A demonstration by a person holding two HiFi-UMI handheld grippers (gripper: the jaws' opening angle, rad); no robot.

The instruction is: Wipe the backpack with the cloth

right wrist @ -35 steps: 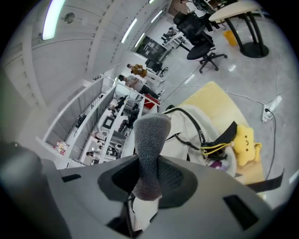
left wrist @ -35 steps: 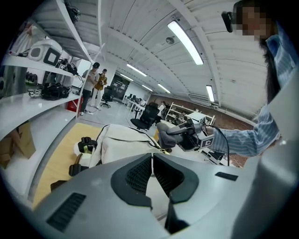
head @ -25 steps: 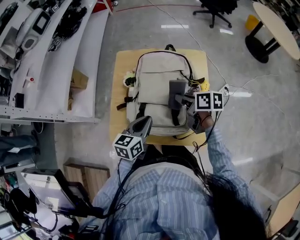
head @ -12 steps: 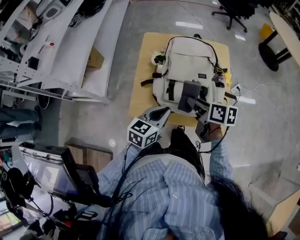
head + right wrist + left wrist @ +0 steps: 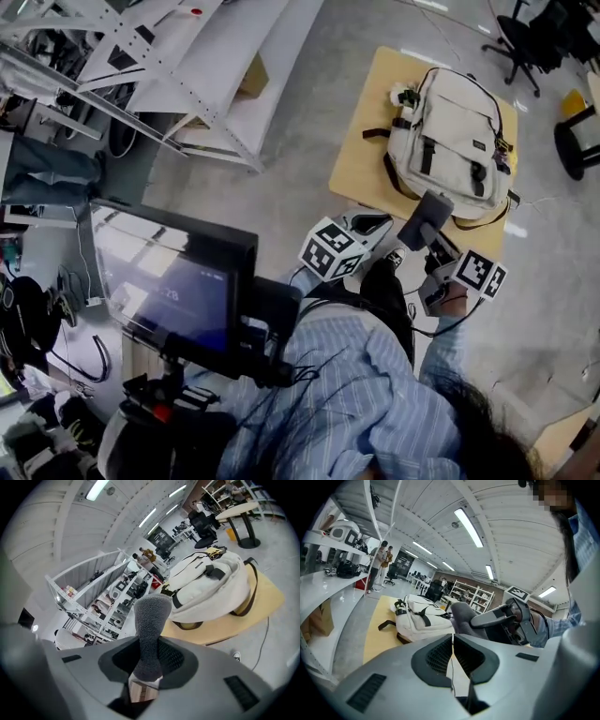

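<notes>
A beige backpack point(image 5: 450, 141) lies flat on a small wooden table point(image 5: 361, 164). My right gripper point(image 5: 433, 242) is shut on a grey cloth point(image 5: 424, 220), which it holds up in the air just off the table's near edge, clear of the backpack. In the right gripper view the cloth point(image 5: 151, 620) stands upright between the jaws, with the backpack point(image 5: 211, 585) beyond it. My left gripper point(image 5: 370, 223) hangs beside it, shut and holding nothing. In the left gripper view the backpack point(image 5: 424, 616) lies ahead and the cloth point(image 5: 461, 616) to the right.
White shelving racks point(image 5: 216, 66) with a cardboard box point(image 5: 251, 80) run along the left. A dark monitor on a stand point(image 5: 178, 291) sits close by at lower left. An office chair point(image 5: 520, 28) and a black table base point(image 5: 572, 150) are at upper right. People stand far off point(image 5: 384, 559).
Both grippers have drawn back from the backpack toward the body. The cloth, which lay against the backpack, is now off it. The head view has swung left, so the table sits at upper right.
</notes>
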